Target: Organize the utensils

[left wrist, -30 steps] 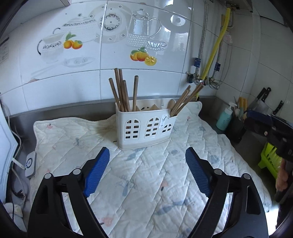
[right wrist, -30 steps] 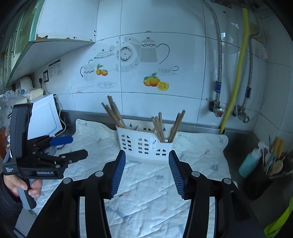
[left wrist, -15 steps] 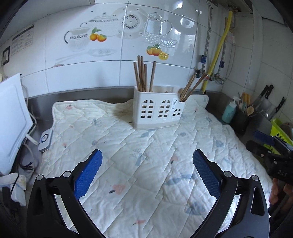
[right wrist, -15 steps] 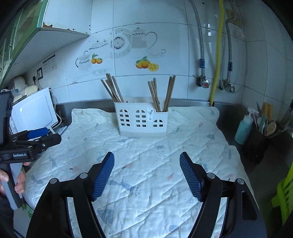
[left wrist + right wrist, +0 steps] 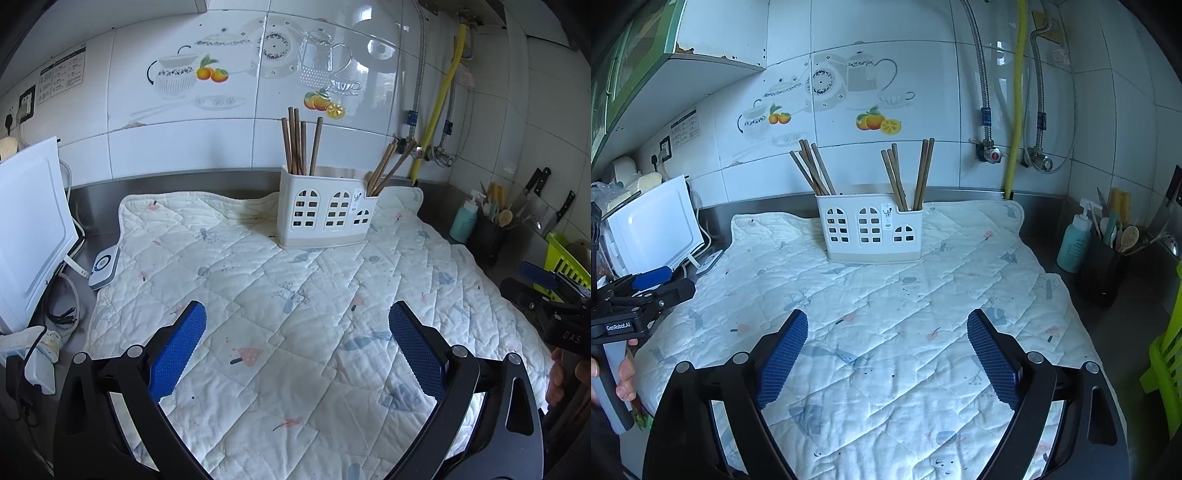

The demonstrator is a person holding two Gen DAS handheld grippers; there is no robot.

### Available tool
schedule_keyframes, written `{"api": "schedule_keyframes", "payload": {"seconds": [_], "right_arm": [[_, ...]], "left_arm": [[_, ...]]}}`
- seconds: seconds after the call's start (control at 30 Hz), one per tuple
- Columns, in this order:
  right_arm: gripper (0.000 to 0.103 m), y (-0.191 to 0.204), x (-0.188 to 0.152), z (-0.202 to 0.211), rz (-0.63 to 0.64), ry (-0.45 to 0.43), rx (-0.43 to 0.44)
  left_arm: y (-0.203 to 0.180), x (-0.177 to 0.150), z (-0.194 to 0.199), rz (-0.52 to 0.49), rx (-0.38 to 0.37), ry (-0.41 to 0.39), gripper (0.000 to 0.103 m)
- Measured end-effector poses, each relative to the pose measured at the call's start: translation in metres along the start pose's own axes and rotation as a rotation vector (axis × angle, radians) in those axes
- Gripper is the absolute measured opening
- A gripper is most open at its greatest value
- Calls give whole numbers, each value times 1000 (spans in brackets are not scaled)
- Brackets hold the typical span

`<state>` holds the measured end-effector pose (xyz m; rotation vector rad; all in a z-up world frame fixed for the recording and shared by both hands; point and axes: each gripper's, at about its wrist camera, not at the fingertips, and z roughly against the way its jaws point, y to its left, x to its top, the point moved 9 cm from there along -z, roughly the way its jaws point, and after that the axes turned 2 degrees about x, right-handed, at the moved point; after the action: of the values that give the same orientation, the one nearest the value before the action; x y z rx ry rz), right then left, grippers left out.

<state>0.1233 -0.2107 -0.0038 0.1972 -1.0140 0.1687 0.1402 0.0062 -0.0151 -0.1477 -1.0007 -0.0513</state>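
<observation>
A white slotted utensil holder (image 5: 327, 210) (image 5: 873, 232) stands at the back of a quilted white cloth (image 5: 258, 277) (image 5: 886, 288). Brown chopsticks stand in it in two bunches: one in the left compartment (image 5: 299, 144) (image 5: 812, 170), one in the right (image 5: 388, 166) (image 5: 908, 173). My left gripper (image 5: 295, 314) hangs open above the cloth's near part, well short of the holder, with nothing between its blue pads. My right gripper (image 5: 886, 319) is also back from the holder, its jaws opening and empty. Each gripper shows at the other view's edge, the right gripper (image 5: 535, 275) and the left gripper (image 5: 661, 284).
A white board (image 5: 29, 229) leans at the left with cables and a small white device (image 5: 105, 264) beside it. At the right stand a teal bottle (image 5: 463, 221), a black pot of spoons (image 5: 487, 236), knives and a green rack (image 5: 565, 258). A tiled wall with pipes runs behind.
Both grippers have drawn back from the holder and sunk a little, so it looks smaller and farther. Both pairs of jaws have spread wider, the right one most.
</observation>
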Motion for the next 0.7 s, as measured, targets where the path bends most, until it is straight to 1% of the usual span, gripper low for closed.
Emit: {"api": "schedule_keyframes", "payload": {"seconds": [0.13, 0.3, 0.4, 0.7], "right_arm": [[87, 0, -1, -1, 5, 1, -6], [87, 0, -5, -5, 6, 13, -6], [87, 1, -6, -8, 12, 20, -8], [88, 3, -10, -15, 18, 38, -11]], "left_arm": [[-1, 0, 4, -26, 23, -21, 98], [3, -3, 2, -6, 23, -19, 98], [6, -5, 0, -11, 49, -17, 98], [14, -9, -3, -16, 93, -27, 98]]}}
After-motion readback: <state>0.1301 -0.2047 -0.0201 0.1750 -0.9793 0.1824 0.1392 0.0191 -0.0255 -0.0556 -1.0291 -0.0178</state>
